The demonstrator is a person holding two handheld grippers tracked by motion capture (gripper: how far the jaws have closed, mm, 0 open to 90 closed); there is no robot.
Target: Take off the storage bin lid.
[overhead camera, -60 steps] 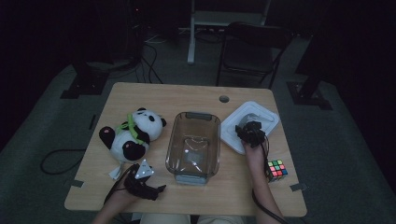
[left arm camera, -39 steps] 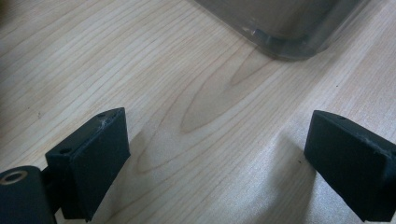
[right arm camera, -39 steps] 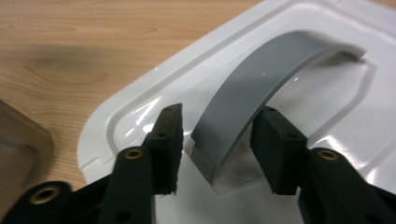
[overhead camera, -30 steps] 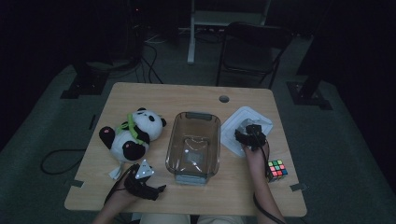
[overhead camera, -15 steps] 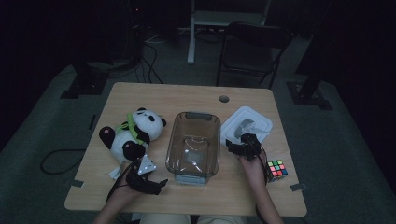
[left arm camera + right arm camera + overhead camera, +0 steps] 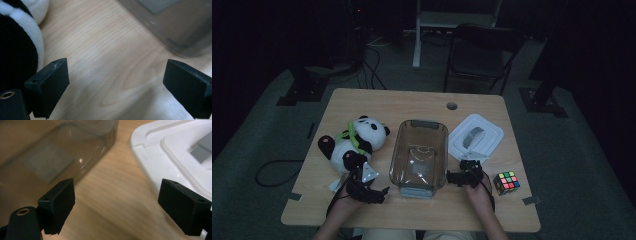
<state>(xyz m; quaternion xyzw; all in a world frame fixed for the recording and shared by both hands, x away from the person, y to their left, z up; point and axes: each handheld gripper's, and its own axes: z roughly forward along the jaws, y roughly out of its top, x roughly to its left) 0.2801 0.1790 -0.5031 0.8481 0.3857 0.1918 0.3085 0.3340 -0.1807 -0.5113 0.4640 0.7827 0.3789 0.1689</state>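
High view takes in the wooden table, and on it, from biggest down, the clear plastic bin at centre, the plush panda to its left, the white lid to its right, and a small colour cube near the right front edge. The lid lies flat on the table, handle side up, just beside the bin's right wall and apart from it.

The right gripper sits low at the bin's near right corner, in front of the lid. Its jaws have just been opening and stand spread wide with nothing between them; the right gripper view shows bare wood in the gap, the bin wall on one side and the lid's rim on the other. The left gripper rests near the panda's foot, its jaws also spread and empty, with wood between them in the left gripper view and the panda's black fur at one edge.

Judging by this, the lid has been set aside and the bin stands open, so the work seems to turn toward loading it. To do that well, the left gripper should probably close on a firm part of the panda, such as a limb, and not on loose fur. The right gripper would do best to keep clear of the bin's opening, or steady the wall.
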